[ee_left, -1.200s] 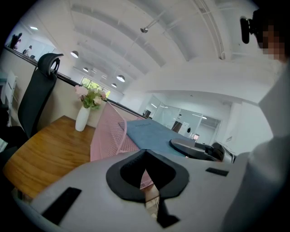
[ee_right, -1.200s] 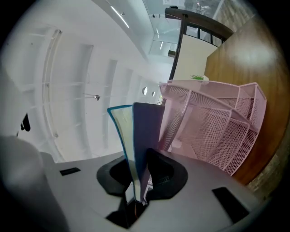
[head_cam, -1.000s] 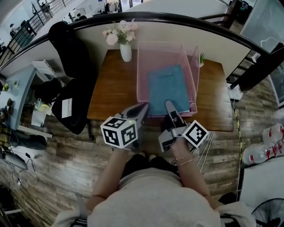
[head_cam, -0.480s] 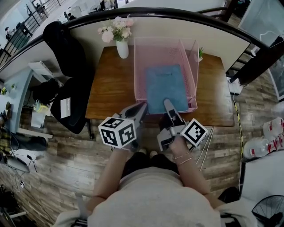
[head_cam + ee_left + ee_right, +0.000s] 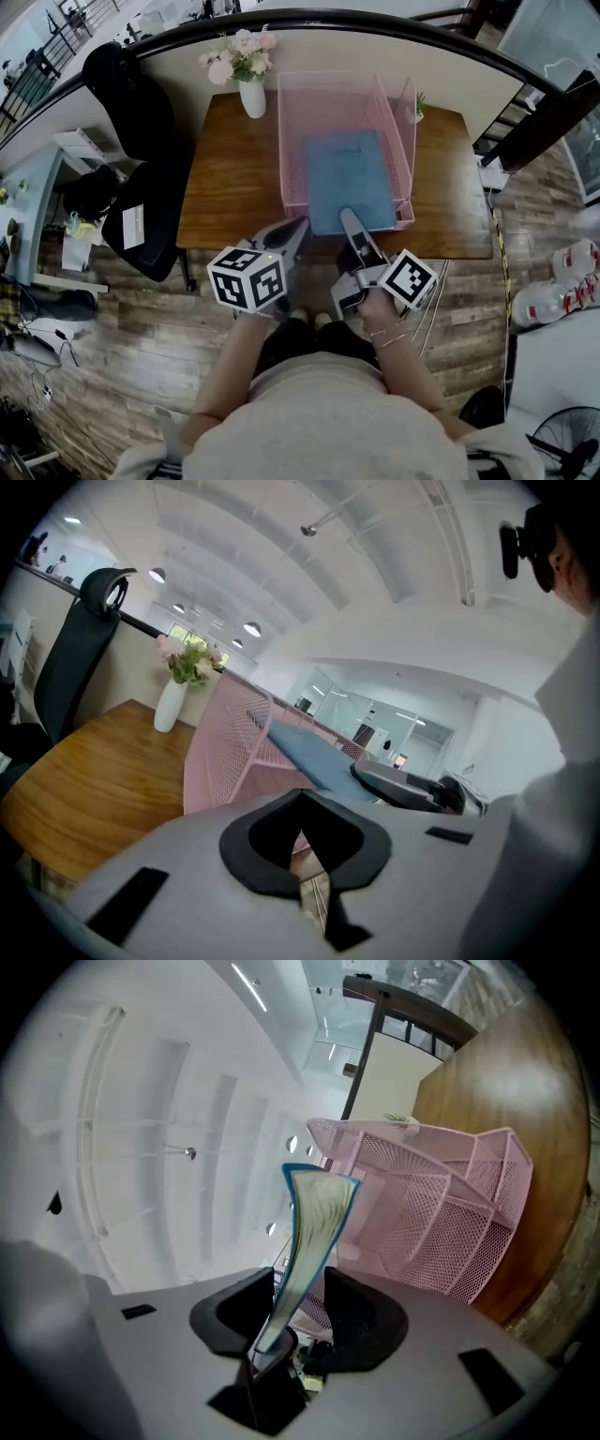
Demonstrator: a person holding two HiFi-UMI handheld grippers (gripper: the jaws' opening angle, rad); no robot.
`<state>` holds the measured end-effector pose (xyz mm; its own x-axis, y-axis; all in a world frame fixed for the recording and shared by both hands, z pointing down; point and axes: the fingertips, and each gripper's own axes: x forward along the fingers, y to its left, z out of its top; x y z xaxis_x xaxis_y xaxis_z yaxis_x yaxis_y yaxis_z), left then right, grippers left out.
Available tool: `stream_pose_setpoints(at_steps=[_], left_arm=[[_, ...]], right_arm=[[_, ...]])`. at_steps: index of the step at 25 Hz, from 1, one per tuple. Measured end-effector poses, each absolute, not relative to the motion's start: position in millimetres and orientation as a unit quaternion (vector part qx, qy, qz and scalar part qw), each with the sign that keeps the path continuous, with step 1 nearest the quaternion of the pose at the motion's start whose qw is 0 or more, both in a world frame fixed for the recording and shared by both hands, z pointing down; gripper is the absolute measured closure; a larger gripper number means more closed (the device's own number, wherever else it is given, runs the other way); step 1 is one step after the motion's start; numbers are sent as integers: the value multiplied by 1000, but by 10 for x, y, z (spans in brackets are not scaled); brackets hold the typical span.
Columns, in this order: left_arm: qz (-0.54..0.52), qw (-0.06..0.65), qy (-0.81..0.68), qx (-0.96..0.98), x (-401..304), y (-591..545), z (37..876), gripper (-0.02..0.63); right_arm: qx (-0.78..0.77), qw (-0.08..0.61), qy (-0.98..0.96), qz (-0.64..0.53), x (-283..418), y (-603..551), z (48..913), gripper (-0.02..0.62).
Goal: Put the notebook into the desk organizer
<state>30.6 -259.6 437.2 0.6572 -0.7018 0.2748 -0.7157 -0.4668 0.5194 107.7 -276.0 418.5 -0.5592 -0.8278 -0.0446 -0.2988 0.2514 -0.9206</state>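
Observation:
The blue notebook [image 5: 349, 178] lies flat in the pink mesh desk organizer [image 5: 284, 141] on the wooden table [image 5: 225, 187]. Its near edge sticks out towards me. My right gripper [image 5: 349, 220] is at that edge. In the right gripper view the notebook [image 5: 314, 1232] stands between the jaws of the right gripper [image 5: 298, 1312] with a gap on each side; the jaws have just been opening. My left gripper [image 5: 298, 230] hovers at the table's front edge, left of the notebook, shut and empty. From the left gripper [image 5: 302, 803] I see the organizer [image 5: 230, 752] and notebook [image 5: 309, 752].
A white vase of flowers [image 5: 251, 94] stands at the table's back left, and a small plant [image 5: 413, 108] behind the organizer's right corner. A black office chair [image 5: 141, 187] stands left of the table. A curved railing runs behind it.
Both hands have stayed where they were and the notebook still lies in the organizer. The head view has shifted slightly, so the table sits a little higher in the picture.

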Motion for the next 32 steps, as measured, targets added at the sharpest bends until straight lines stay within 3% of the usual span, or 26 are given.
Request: stream_pose_setpoints(at_steps=[26, 32], left_arm=[[8, 308, -400, 863, 519, -2335, 4448, 595], [15, 317, -403, 858, 489, -2324, 4534, 595]], right_arm=[[-393, 268, 746, -466, 1208, -2465, 4167, 513], [-385, 268, 751, -464, 1190, -2489, 4162, 508]])
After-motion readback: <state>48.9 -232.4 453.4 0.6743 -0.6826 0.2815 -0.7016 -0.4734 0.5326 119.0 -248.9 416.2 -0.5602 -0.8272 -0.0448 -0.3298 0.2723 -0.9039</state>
